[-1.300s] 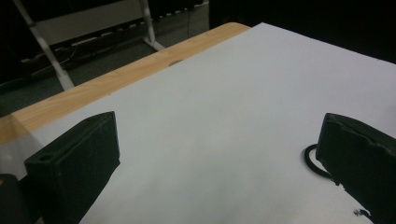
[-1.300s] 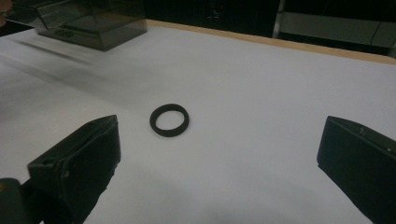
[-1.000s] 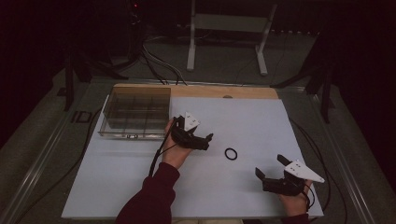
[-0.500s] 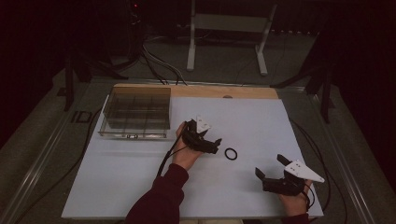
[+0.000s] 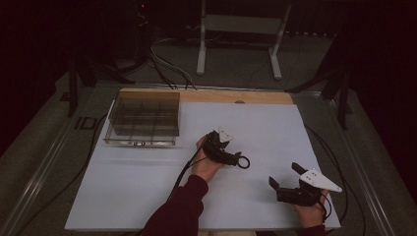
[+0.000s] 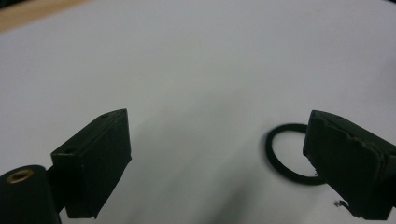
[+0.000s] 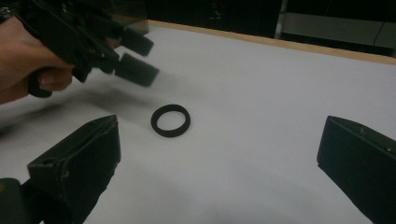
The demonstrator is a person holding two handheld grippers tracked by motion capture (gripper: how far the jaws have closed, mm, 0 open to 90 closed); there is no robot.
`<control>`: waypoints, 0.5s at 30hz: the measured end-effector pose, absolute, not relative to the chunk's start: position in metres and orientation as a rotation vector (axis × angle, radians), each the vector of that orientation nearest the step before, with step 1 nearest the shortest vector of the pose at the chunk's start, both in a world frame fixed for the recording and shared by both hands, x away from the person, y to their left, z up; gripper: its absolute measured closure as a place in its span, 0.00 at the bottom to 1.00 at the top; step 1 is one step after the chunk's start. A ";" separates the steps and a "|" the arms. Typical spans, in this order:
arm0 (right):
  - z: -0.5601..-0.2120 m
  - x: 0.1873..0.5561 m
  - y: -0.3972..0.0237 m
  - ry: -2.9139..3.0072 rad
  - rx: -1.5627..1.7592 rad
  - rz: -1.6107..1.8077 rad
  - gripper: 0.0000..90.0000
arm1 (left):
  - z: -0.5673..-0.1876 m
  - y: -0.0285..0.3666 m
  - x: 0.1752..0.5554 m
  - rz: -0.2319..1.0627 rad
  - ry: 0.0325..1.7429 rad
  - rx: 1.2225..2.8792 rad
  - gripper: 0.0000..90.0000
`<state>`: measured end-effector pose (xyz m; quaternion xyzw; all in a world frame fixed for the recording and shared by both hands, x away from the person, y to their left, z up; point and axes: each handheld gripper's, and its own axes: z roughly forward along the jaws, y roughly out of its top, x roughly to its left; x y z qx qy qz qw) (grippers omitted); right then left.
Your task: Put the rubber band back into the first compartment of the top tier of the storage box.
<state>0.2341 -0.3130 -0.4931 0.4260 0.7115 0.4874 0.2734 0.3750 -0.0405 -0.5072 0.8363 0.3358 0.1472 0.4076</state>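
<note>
Over the last second the left gripper (image 5: 235, 158) has travelled away from the clear compartment box (image 5: 143, 118) and out toward 3 o'clock across the white table (image 5: 123, 182), so that it now sits right at the black ring (image 5: 243, 162). The right gripper (image 5: 285, 179) has not moved; it rests near the 5 o'clock corner of the table with its jaws spread and nothing between them.

That shift reads as the approach to a pick-up. In the left gripper view the ring (image 6: 292, 154) lies flat on the table at about 4 o'clock, half hidden behind the right-hand jaw, while the gap between the jaws is bare table. So the left gripper's jaws are released and wide, but the ring is off to one side instead of between them. By my judgement the hand must slide a little further toward the ring, or turn, before closing would catch it.

In the right gripper view the ring (image 7: 170, 121) lies alone near the centre, with the left gripper (image 7: 137, 58) hovering just beyond it at 11 o'clock.

The box stands well apart at 10 o'clock, its compartments looking empty as far as the dim light allows. Nothing stands between the ring and either gripper; the cable trailing from the left gripper runs back toward the sleeve, away from the ring
</note>
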 end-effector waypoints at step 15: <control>-0.493 0.234 -0.314 1.912 1.152 1.317 0.00 | -0.526 -0.066 0.369 0.307 0.786 2.225 0.61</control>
